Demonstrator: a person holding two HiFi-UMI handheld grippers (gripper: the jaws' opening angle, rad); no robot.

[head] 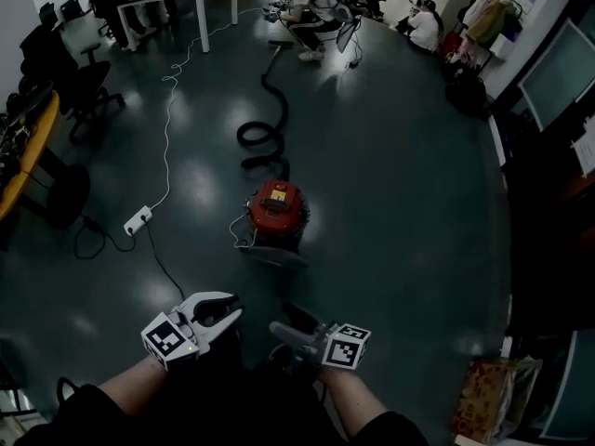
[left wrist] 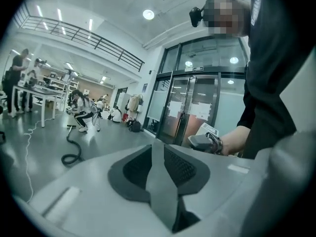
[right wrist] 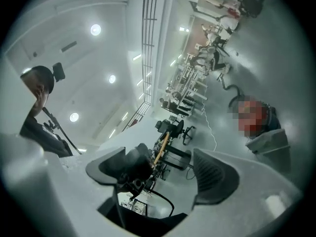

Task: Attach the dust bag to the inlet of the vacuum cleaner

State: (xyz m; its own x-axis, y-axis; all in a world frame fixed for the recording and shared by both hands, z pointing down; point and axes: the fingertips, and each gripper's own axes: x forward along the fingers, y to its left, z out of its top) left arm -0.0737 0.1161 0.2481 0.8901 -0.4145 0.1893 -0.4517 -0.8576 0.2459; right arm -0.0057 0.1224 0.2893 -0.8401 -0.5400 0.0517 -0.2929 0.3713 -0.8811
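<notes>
Approach only: left gripper [head: 234, 312] barely parted, right gripper [head: 279, 329] wide, both empty; red vacuum cleaner [head: 276, 209] ahead, unseen dust bag needs finding

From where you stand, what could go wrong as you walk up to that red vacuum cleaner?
1. Tripping seems the likeliest: a dark cable runs from the power strip across the floor towards your feet and is hard to see against it.
2. The black hose lies coiled right behind the red vacuum cleaner; stepping around that side could snag the hose and tug the cleaner out of place.
</notes>
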